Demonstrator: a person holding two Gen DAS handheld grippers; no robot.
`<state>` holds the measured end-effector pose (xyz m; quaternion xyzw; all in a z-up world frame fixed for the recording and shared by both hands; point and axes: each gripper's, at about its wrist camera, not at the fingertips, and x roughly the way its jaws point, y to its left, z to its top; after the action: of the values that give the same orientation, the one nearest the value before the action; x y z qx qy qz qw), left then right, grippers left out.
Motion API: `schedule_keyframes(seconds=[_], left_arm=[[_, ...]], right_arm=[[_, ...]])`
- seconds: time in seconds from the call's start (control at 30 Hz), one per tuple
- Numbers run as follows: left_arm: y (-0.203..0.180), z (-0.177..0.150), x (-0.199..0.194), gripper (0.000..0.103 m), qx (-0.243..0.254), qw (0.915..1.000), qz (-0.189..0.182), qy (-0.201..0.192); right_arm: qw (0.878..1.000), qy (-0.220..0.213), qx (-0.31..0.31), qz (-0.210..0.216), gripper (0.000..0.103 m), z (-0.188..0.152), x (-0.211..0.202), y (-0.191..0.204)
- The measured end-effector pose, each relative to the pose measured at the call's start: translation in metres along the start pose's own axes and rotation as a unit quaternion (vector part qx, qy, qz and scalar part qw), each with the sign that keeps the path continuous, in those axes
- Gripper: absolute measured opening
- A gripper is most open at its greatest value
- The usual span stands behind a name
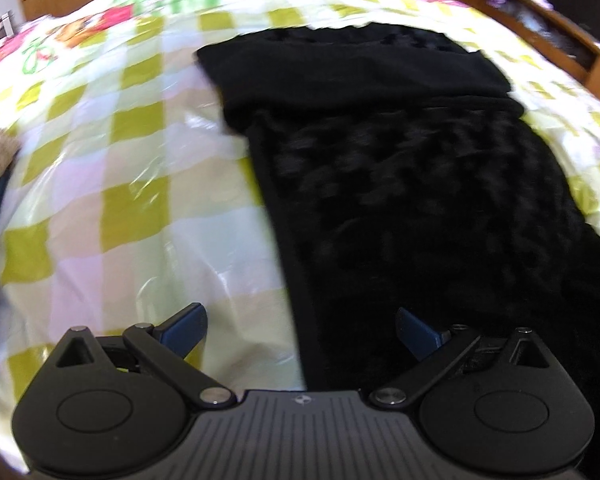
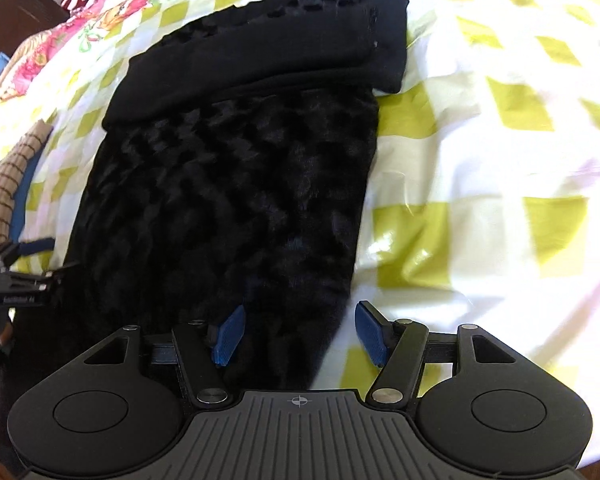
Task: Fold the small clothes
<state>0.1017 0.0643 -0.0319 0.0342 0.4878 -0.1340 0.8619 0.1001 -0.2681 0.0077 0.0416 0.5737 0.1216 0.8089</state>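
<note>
A black fuzzy garment (image 1: 412,184) lies flat on the checked bed sheet (image 1: 132,168), with a smooth black part folded across its far end (image 1: 352,68). My left gripper (image 1: 300,330) is open and empty, its jaws astride the garment's near left edge. In the right wrist view the same garment (image 2: 228,184) fills the middle, its folded band (image 2: 260,56) at the far end. My right gripper (image 2: 300,334) is open and empty over the garment's near right edge. The left gripper (image 2: 24,264) shows at the left edge of the right wrist view.
The yellow-green and white sheet (image 2: 480,184) is covered with shiny clear plastic. A brown striped cloth (image 2: 4,188) lies at the bed's left side. A flowered pink quilt (image 1: 60,36) lies at the far end. A wooden shelf (image 1: 540,20) stands to the far right.
</note>
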Motion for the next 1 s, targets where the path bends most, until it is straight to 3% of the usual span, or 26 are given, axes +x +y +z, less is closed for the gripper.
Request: schedule_keyframes(seconds=[0.13,0.2,0.33,0.43,0.6,0.7,0.8,0.83,0.87,0.9,1.0], left_arm=[[0.000,0.001,-0.001,0.103,0.009,0.9997,-0.023,0.006],[-0.002,-0.002,-0.002,0.103,0.008,0.9998,-0.017,0.009],[-0.009,-0.007,-0.003,0.103,-0.004,1.0000,0.001,0.006],[-0.017,-0.007,-0.005,0.103,-0.020,0.9996,0.019,0.004],[-0.026,-0.010,-0.010,0.103,-0.022,0.9987,0.040,0.021],[-0.031,-0.018,-0.026,0.103,-0.005,0.9976,0.069,0.013],[-0.032,-0.022,-0.045,0.103,-0.001,0.9963,0.086,0.004],[-0.032,-0.023,-0.049,0.103,0.004,0.9956,0.094,0.003],[-0.033,-0.025,-0.053,0.103,0.010,0.9949,0.101,0.004],[-0.033,-0.028,-0.056,0.103,0.020,0.9946,0.101,0.007],[-0.040,-0.041,-0.061,0.103,0.077,0.9919,0.099,0.018]], right_arm=[[0.996,-0.017,-0.078,-0.041,0.061,-0.020,-0.024,0.034],[0.991,-0.006,-0.127,-0.044,0.065,-0.026,-0.023,0.050],[0.969,0.045,-0.238,-0.045,0.064,-0.052,-0.011,0.071],[0.955,0.057,-0.288,-0.034,0.065,-0.072,-0.004,0.071],[0.962,0.040,-0.269,-0.014,0.065,-0.077,0.024,0.053],[0.957,0.056,-0.285,-0.020,0.065,-0.082,0.040,0.058],[0.960,0.047,-0.273,-0.040,0.060,-0.080,0.051,0.050],[0.961,0.039,-0.267,-0.059,0.056,-0.079,0.054,0.047],[0.963,0.029,-0.260,-0.070,0.038,-0.077,0.053,0.042],[0.966,0.017,-0.247,-0.073,0.030,-0.074,0.049,0.038],[0.975,-0.024,-0.212,-0.067,0.022,-0.071,0.032,0.029]])
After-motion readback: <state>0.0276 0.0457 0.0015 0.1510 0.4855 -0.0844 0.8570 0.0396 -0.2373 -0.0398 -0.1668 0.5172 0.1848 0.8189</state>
